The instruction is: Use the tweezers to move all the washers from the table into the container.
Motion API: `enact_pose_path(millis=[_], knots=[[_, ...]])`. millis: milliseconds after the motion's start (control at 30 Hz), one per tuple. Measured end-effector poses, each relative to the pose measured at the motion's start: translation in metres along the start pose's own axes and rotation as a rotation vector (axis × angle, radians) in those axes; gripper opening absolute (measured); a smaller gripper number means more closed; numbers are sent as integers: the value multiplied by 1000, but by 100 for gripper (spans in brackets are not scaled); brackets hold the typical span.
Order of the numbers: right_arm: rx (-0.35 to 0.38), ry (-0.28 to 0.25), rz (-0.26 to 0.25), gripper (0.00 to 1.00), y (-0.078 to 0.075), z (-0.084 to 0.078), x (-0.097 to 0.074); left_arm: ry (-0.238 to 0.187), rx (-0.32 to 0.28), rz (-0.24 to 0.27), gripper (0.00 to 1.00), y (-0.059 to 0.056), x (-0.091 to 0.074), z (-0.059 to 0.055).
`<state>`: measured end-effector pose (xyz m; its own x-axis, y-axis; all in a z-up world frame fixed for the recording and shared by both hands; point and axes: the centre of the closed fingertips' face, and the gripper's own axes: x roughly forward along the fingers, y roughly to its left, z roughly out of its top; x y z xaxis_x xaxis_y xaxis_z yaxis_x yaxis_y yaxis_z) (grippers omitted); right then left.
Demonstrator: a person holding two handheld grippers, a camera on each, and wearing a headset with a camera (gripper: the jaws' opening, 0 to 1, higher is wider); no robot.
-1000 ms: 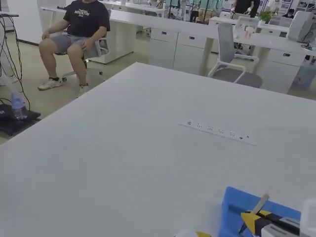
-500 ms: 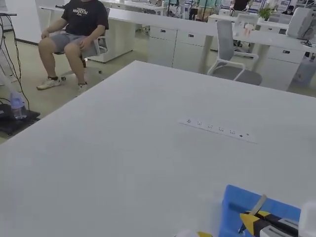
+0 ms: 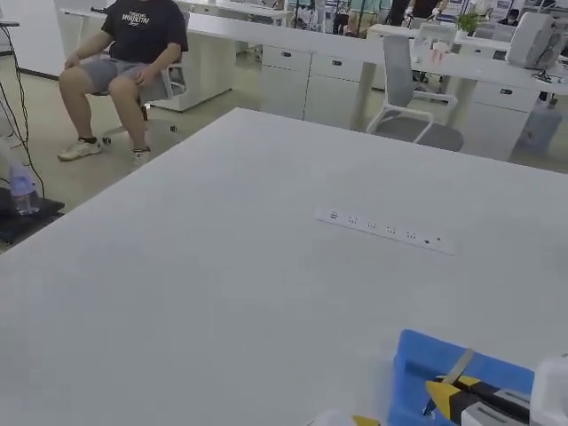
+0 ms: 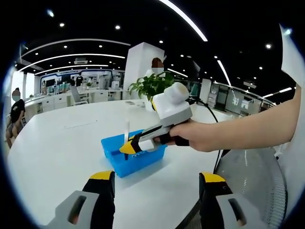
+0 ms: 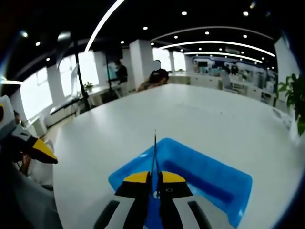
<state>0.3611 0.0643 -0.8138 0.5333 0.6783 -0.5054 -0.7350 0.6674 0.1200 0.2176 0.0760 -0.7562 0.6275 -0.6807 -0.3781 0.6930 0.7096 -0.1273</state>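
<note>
Your right gripper (image 5: 153, 175), a yellow-tipped two-jaw tool, has its jaws clenched on the thin silver metal tweezers (image 5: 154, 152). The tweezers stick straight out from between the tips. They point over the shallow blue plastic rectangular container (image 5: 214, 179), which sits on the large white table (image 3: 222, 266) just below the jaws.

In the head view the container is at the bottom right. The right gripper hovers above it with the tweezers angled upward. What the container holds: cannot tell.

Your left gripper (image 4: 157, 177) has its jaws released, yellow tips wide apart, nothing between them. It is aimed at the container from nearby. In the left gripper view your hand (image 4: 195, 136) wraps the right gripper's handle, and the tweezers stand nearly upright above the container.

A flush white power strip (image 3: 386, 231) lies mid-table, well apart from the container. Beyond the table, a person in a dark T-shirt (image 3: 124, 53) sits on a chair. A grey swivel office chair (image 3: 408, 89) stands at a white desk, and a clear plastic water bottle (image 3: 21, 188) stands at the far left. A green leafy plant (image 4: 150, 86) stands behind the container in the left gripper view.
</note>
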Motion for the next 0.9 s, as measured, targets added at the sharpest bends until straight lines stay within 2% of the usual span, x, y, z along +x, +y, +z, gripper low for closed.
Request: enact_pose_path(millis=[167, 400, 800, 900], knots=[[8, -4, 10, 4, 2, 2, 0, -4, -9, 1, 72, 1, 0, 0], [2, -27, 13, 5, 1, 14, -2, -7, -17, 1, 71, 2, -1, 0], [-37, -102, 13, 5, 6, 51, -15, -4, -32, -14, 71, 0, -1, 0], [-45, -122, 11, 5, 8, 59, -19, -5, -35, -23, 68, -2, -1, 0]])
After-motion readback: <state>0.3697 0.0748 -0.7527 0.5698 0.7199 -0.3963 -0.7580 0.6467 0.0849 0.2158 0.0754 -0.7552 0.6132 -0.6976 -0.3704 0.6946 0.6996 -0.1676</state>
